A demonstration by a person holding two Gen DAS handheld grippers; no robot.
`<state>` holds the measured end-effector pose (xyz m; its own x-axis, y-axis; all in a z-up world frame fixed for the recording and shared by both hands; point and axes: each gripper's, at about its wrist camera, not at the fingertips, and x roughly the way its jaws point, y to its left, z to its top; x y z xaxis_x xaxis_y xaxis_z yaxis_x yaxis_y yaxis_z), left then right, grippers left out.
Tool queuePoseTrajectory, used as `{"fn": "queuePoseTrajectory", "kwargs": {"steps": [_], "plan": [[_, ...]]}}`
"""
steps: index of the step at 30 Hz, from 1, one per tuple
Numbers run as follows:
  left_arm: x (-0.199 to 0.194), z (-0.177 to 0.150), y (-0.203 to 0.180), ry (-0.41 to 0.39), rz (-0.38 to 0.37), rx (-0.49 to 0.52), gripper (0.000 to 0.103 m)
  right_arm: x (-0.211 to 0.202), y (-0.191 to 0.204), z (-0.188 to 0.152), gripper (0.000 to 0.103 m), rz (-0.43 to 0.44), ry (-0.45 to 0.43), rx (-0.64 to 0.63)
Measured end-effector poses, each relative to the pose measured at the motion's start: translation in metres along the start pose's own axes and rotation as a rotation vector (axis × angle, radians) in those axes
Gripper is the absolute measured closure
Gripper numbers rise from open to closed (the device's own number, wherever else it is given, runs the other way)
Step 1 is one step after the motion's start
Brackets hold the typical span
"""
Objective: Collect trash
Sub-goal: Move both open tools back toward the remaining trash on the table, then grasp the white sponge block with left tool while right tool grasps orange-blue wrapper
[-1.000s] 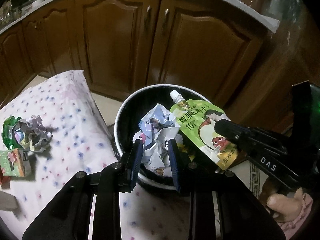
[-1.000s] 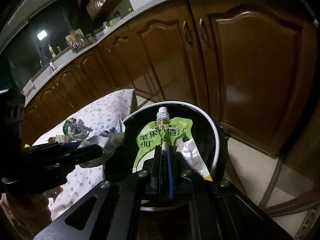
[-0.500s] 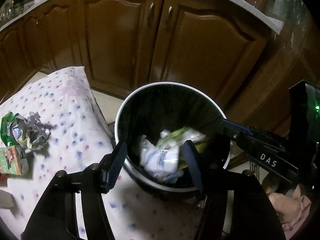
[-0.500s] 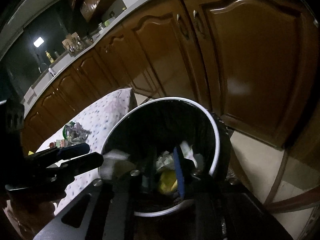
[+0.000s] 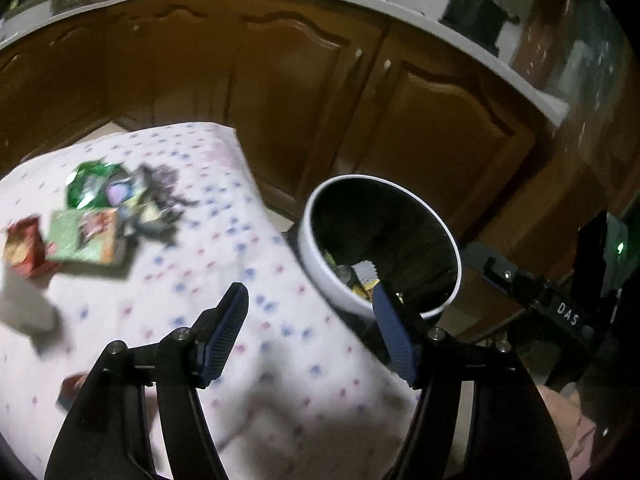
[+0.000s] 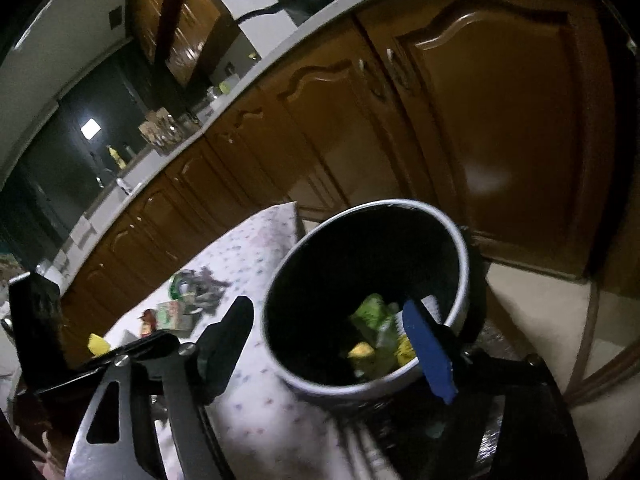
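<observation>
Left wrist view: both tongs, left & right, had let go and gaped empty, pouch + paper wad now down in bin; more trash waited far-left on counter.

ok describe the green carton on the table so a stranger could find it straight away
Start at the table with the dotted white cloth beside the trash bin. The green carton lies in the litter cluster, between a smaller red carton and crumpled paper; it alone is boxy and green.
</observation>
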<state>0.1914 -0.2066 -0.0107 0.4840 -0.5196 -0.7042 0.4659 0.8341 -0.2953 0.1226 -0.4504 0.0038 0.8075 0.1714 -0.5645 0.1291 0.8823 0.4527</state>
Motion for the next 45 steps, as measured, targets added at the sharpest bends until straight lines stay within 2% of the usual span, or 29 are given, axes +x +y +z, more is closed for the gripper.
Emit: {"fn": "queuePoseTrajectory", "kwargs": {"steps": [5, 9, 21, 31, 39, 45], "plan": [[-0.033, -0.019, 0.030, -0.039, 0.019, -0.071, 0.036, -0.003, 0.021, -0.017, 0.017, 0.026, 0.007, -0.009], [-0.054, -0.034, 0.057, -0.059, 0.038, -0.130, 0.036, -0.001, 0.039, -0.033, 0.017, 0.046, 0.027, -0.023], [-0.107, -0.073, 0.135, -0.117, 0.137, -0.286, 0.036, 0.024, 0.104, -0.087, 0.017, 0.139, 0.157, -0.102], [-0.125, -0.094, 0.183, -0.126, 0.209, -0.370, 0.036, 0.050, 0.165, -0.130, 0.018, 0.220, 0.272, -0.214], [-0.118, -0.100, 0.214, -0.098, 0.263, -0.398, 0.036, 0.074, 0.200, -0.140, 0.018, 0.286, 0.330, -0.253], [-0.106, -0.098, 0.226, -0.068, 0.273, -0.393, 0.036, 0.099, 0.221, -0.152, 0.023, 0.323, 0.385, -0.284]]}}
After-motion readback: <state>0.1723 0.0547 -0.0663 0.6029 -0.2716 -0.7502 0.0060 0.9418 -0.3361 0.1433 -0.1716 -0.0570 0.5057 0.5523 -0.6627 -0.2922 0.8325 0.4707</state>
